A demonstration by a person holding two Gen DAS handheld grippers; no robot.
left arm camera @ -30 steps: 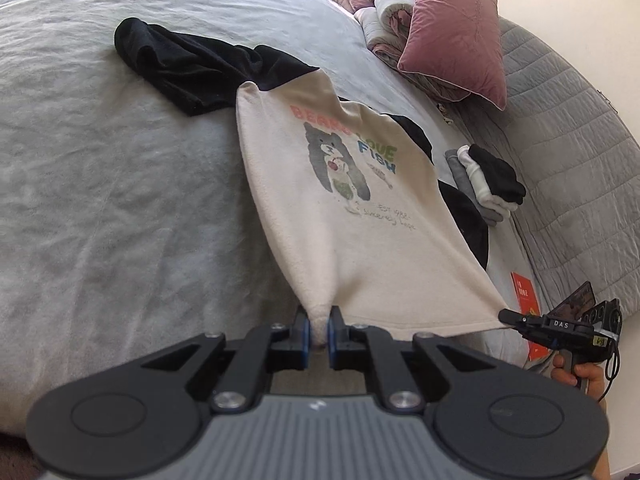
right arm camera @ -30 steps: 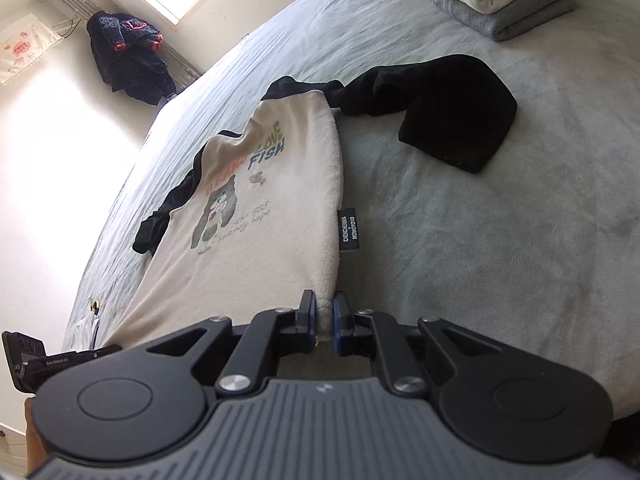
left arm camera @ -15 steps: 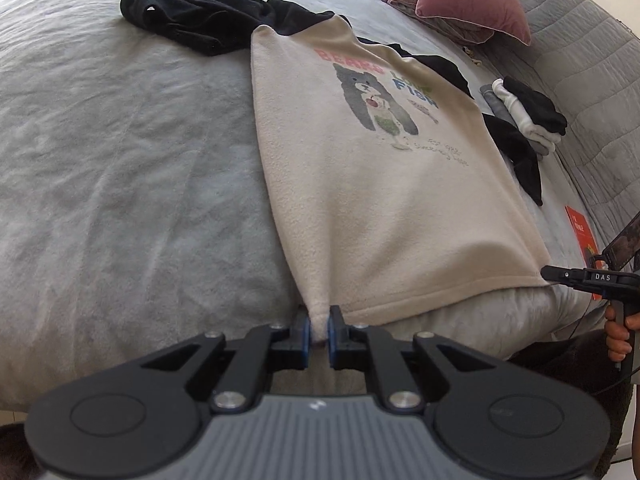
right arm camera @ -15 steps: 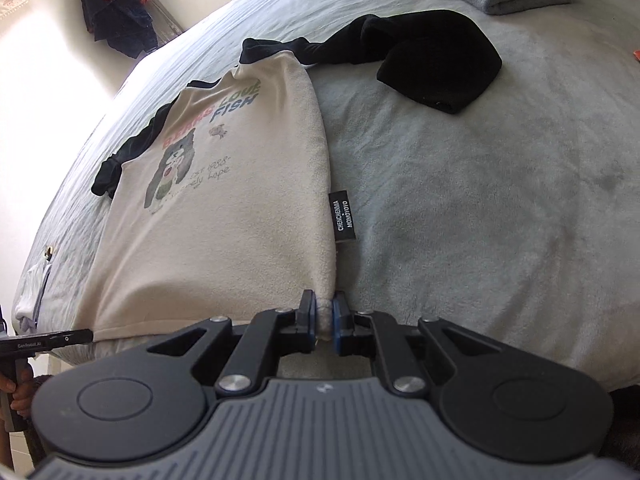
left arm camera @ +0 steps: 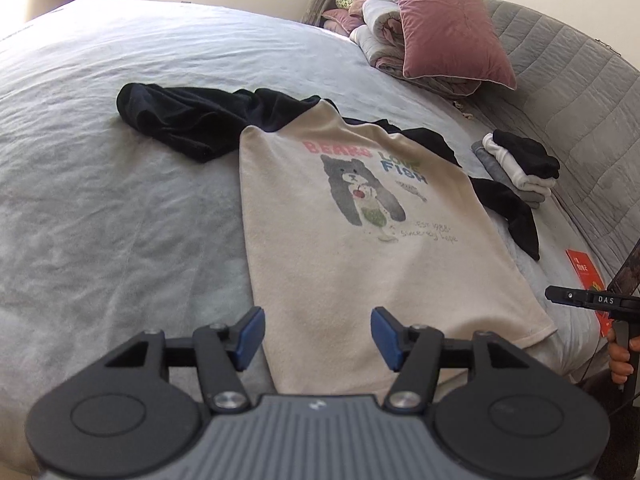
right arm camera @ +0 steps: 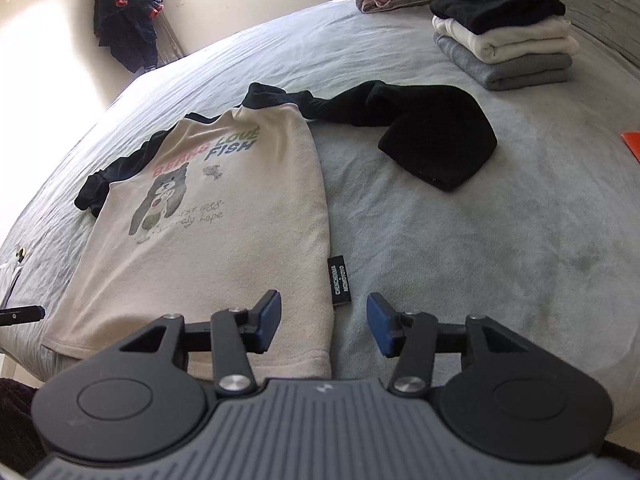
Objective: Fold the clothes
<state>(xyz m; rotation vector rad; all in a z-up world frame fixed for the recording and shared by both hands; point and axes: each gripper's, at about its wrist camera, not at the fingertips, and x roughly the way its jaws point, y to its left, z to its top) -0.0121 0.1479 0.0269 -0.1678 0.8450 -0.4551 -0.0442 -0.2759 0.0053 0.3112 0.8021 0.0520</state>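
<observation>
Having just opened both jaws off the hem, my left gripper (left arm camera: 318, 334) and right gripper (right arm camera: 324, 322) stand empty; the sweatshirt (left arm camera: 360, 240) is soft, limp fleece, so I'd pinch its black sleeve (right arm camera: 436, 140) next.

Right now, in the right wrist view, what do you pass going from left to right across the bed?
Left black sleeve → cream bear shirt → black side label → right black sleeve → folded stack of clothes → orange card.
</observation>
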